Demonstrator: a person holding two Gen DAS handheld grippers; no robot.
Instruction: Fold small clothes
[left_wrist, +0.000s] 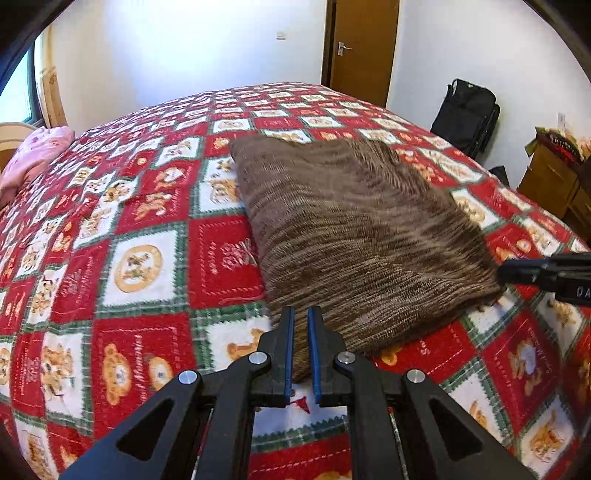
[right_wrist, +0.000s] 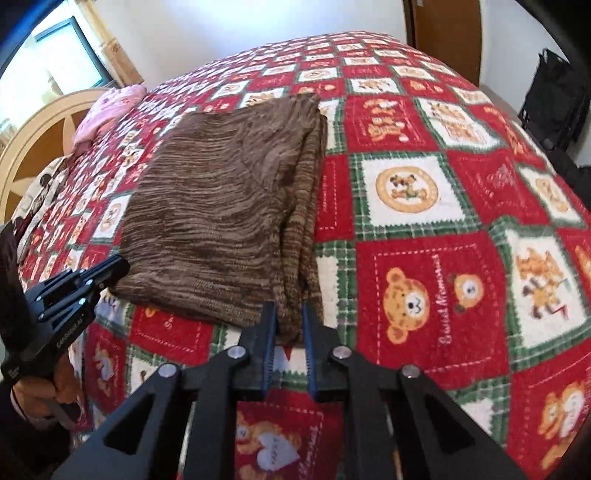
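**Brown knit, folded once, both grippers at its near corners**

Brown-and-tan striped knit garment (left_wrist: 354, 236), soft and thick, lies folded into a rough rectangle on the red, white and green patchwork fleece bedspread (left_wrist: 144, 266) printed with teddy bears. Its long axis runs away from the cameras toward the far side of the bed, with the short near edge facing the person. In the right wrist view the right-hand side shows stacked layers, so a lengthwise fold looks already made.

The left gripper (left_wrist: 301, 354) sits at the near left corner, its blue-lined jaws a narrow gap apart, with cloth showing between the tips; whether it is pinching the cloth I cannot tell. The right gripper (right_wrist: 288, 354) is at the near right corner, jaws slightly apart, with the layered edge between them, grip equally uncertain. Placing both on the near edge suits lifting it and carrying it toward the far edge, halving the length.

Farther off lie a pink crumpled cloth (left_wrist: 40, 151), a brown wooden door (left_wrist: 364, 48) and a black bag (left_wrist: 467, 114) against the wall.
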